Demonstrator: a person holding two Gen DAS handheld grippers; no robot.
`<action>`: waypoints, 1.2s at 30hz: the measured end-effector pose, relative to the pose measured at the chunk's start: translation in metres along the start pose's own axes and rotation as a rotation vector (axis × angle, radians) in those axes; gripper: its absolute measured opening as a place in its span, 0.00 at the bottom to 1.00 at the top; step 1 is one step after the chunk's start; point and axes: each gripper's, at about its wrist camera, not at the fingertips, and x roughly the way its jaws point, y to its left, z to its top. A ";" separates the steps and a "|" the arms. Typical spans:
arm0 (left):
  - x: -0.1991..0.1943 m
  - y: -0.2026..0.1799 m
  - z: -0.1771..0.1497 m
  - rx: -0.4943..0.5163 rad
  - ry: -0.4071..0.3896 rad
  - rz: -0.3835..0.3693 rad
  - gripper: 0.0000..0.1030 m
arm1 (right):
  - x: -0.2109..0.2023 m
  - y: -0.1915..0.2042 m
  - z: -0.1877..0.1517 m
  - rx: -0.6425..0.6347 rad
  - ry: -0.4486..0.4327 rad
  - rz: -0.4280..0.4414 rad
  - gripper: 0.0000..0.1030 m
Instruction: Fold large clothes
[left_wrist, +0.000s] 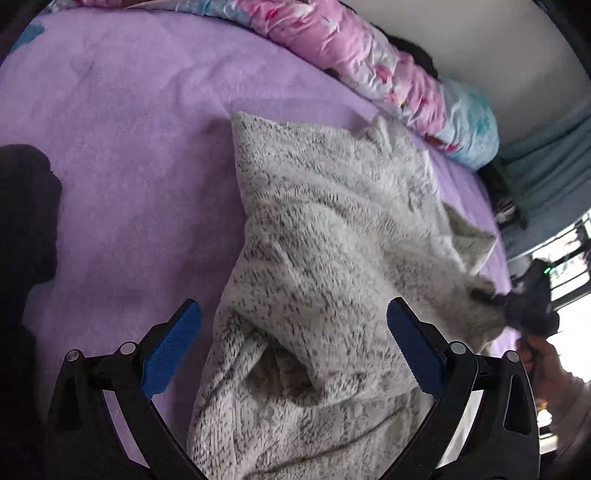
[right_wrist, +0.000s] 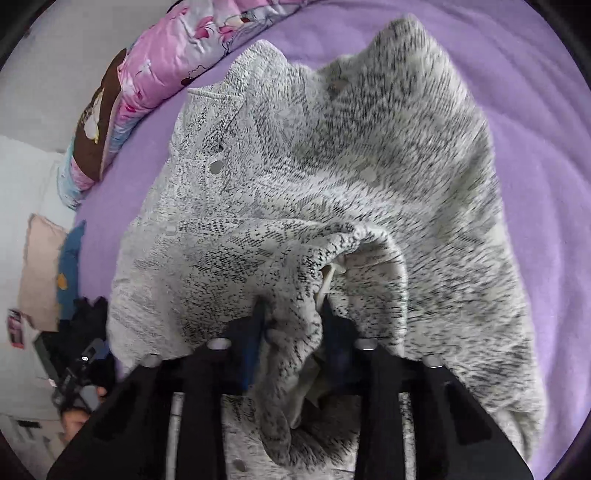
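Note:
A large grey-and-white speckled fleece garment (left_wrist: 325, 221) lies crumpled on the purple bedsheet (left_wrist: 122, 155). My left gripper (left_wrist: 293, 343) is open, its blue pads (left_wrist: 173, 350) spread wide above the garment's near fold, holding nothing. My right gripper (right_wrist: 291, 321) is shut on a bunched edge of the garment (right_wrist: 332, 155) and lifts it off the bed. In the left wrist view the right gripper (left_wrist: 498, 299) shows at the far right, pinching the cloth's edge.
A pink floral quilt (left_wrist: 369, 59) runs along the bed's far edge, also in the right wrist view (right_wrist: 166, 62). A dark cloth (left_wrist: 26, 221) lies at the left. A brown pillow (right_wrist: 96, 125) and a beige pillow (right_wrist: 40, 269) sit off the bed.

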 end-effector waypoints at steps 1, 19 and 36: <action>0.002 0.002 0.003 -0.013 -0.001 -0.012 0.94 | 0.000 -0.002 0.001 0.005 -0.004 0.004 0.16; 0.011 -0.002 -0.002 -0.064 0.030 0.154 0.45 | -0.003 -0.031 -0.024 -0.042 -0.101 -0.087 0.10; 0.003 -0.167 -0.010 0.552 -0.109 0.356 0.94 | -0.062 0.084 -0.075 -0.569 -0.335 -0.396 0.72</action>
